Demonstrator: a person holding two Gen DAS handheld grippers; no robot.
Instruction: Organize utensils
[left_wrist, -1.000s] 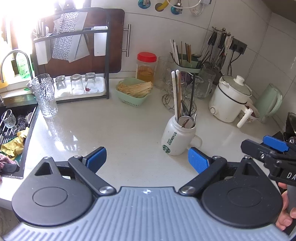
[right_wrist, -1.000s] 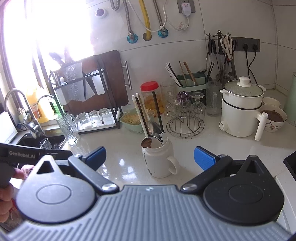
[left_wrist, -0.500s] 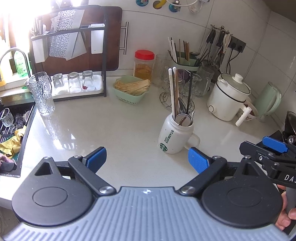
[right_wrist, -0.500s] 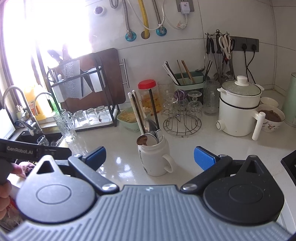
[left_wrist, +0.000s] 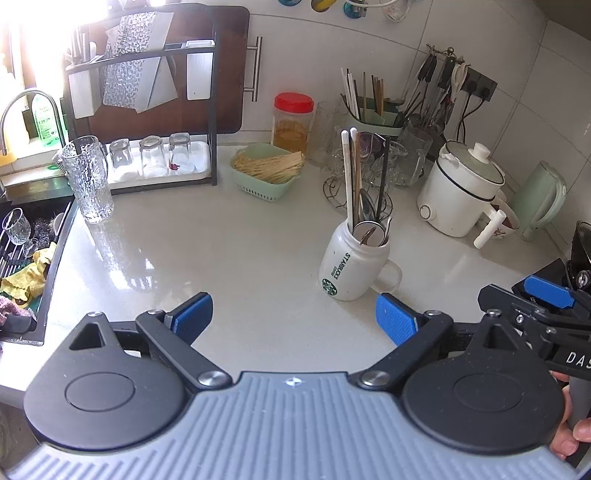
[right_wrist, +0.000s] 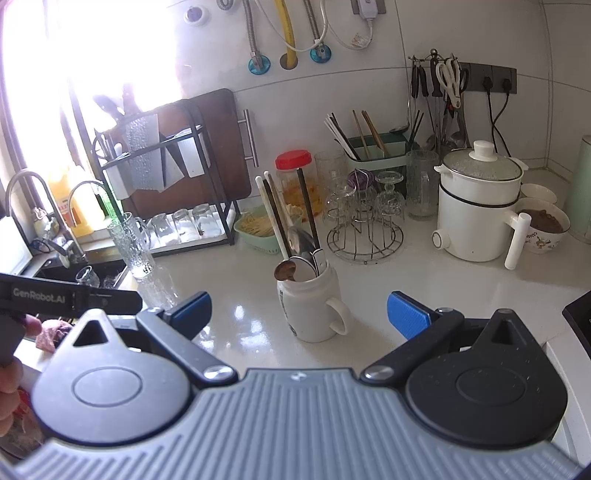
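A white Starbucks mug (left_wrist: 354, 266) (right_wrist: 309, 304) stands on the white counter, stuffed with chopsticks (left_wrist: 347, 177) (right_wrist: 272, 218) and spoons (left_wrist: 369, 236) (right_wrist: 286, 271). A green utensil holder (left_wrist: 373, 120) (right_wrist: 373, 151) with more chopsticks sits against the back wall. My left gripper (left_wrist: 293, 319) is open and empty, hovering short of the mug, which lies ahead to its right. My right gripper (right_wrist: 298, 314) is open and empty, with the mug just ahead between its blue pads (right_wrist: 406, 314). The right gripper's tip shows at the right edge of the left wrist view.
A green basket of sticks (left_wrist: 267, 171), a red-lidded jar (left_wrist: 293, 118), a wire glass rack (right_wrist: 364, 229), a white electric pot (right_wrist: 478, 206) and a dish rack with upturned glasses (left_wrist: 151, 158) line the back. A glass pitcher (left_wrist: 88, 179) stands beside the sink (left_wrist: 26, 240) on the left.
Both grippers have drifted slightly toward the mug and counter; the mug looks a little closer and lower in the views. Both stay open and empty.
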